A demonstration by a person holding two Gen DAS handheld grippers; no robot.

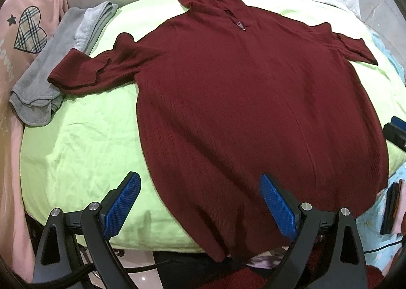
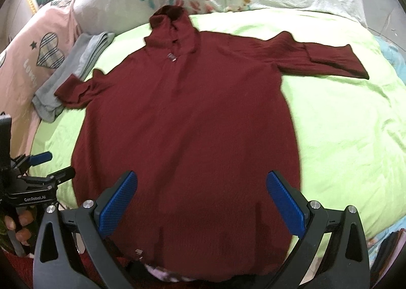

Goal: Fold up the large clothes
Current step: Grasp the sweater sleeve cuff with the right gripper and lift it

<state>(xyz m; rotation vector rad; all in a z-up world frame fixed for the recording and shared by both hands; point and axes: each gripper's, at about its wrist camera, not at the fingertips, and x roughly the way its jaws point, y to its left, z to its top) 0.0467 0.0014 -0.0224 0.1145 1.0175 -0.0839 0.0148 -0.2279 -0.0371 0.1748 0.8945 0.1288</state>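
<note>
Both tongs gaping wide here, nothing between the blue pads on either one. The left tongs [image 1: 200, 202] hang over the near hem of the dark red hooded garment [image 1: 248, 101], the left pad over bare green sheet [image 1: 83, 142], the right pad over the knit; whether they touch the cloth can't be made out. The right tongs [image 2: 201, 202] are spread just as wide above the near middle of the same garment [image 2: 187, 124], empty.

The garment lies flat and spread on the bed, hood at the far end, sleeves out left and right, hem hanging over the near edge. Its left cuff overlaps a folded grey towel [image 1: 50, 78] on the far left.

Writing now: in the right wrist view the left tongs [image 2: 43, 164] show at the left edge, their black frame marked "GenRobot.AI", fingers [image 2: 21, 225] wrapped round the handle below. The pink pillow [image 2: 28, 55] on the far left carries a plaid heart, a star and the word "Lovely".
</note>
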